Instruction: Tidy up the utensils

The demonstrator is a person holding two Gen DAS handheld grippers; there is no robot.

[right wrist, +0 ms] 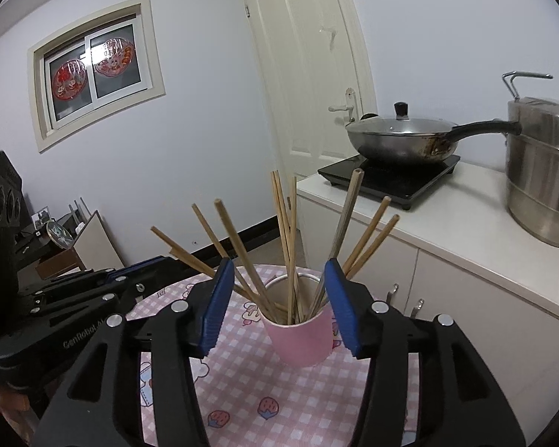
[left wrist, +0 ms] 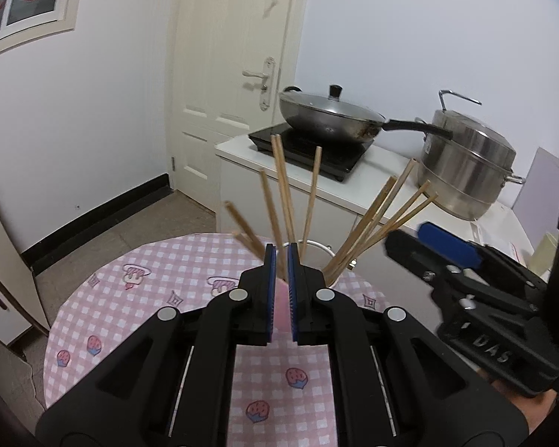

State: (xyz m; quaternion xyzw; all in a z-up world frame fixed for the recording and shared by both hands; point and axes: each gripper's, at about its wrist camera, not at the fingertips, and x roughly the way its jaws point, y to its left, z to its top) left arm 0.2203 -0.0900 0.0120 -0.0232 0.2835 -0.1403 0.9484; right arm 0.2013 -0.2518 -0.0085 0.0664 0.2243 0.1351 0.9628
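Right wrist view: I am centring the released right tool (right wrist: 279,301) around the pink cup (right wrist: 303,339); left tool (left wrist: 281,279), near-clenched beside the cup, grasping nothing visible.

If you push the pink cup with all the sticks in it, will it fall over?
Probably, if pushed near the rim. The tall pink paper cup looks light, and the long wooden chopsticks fan out far above it, so it is likely top-heavy. The checked pink tablecloth under it might let it slide first. The sticks look stiff and loose, so they would likely shift or spill.
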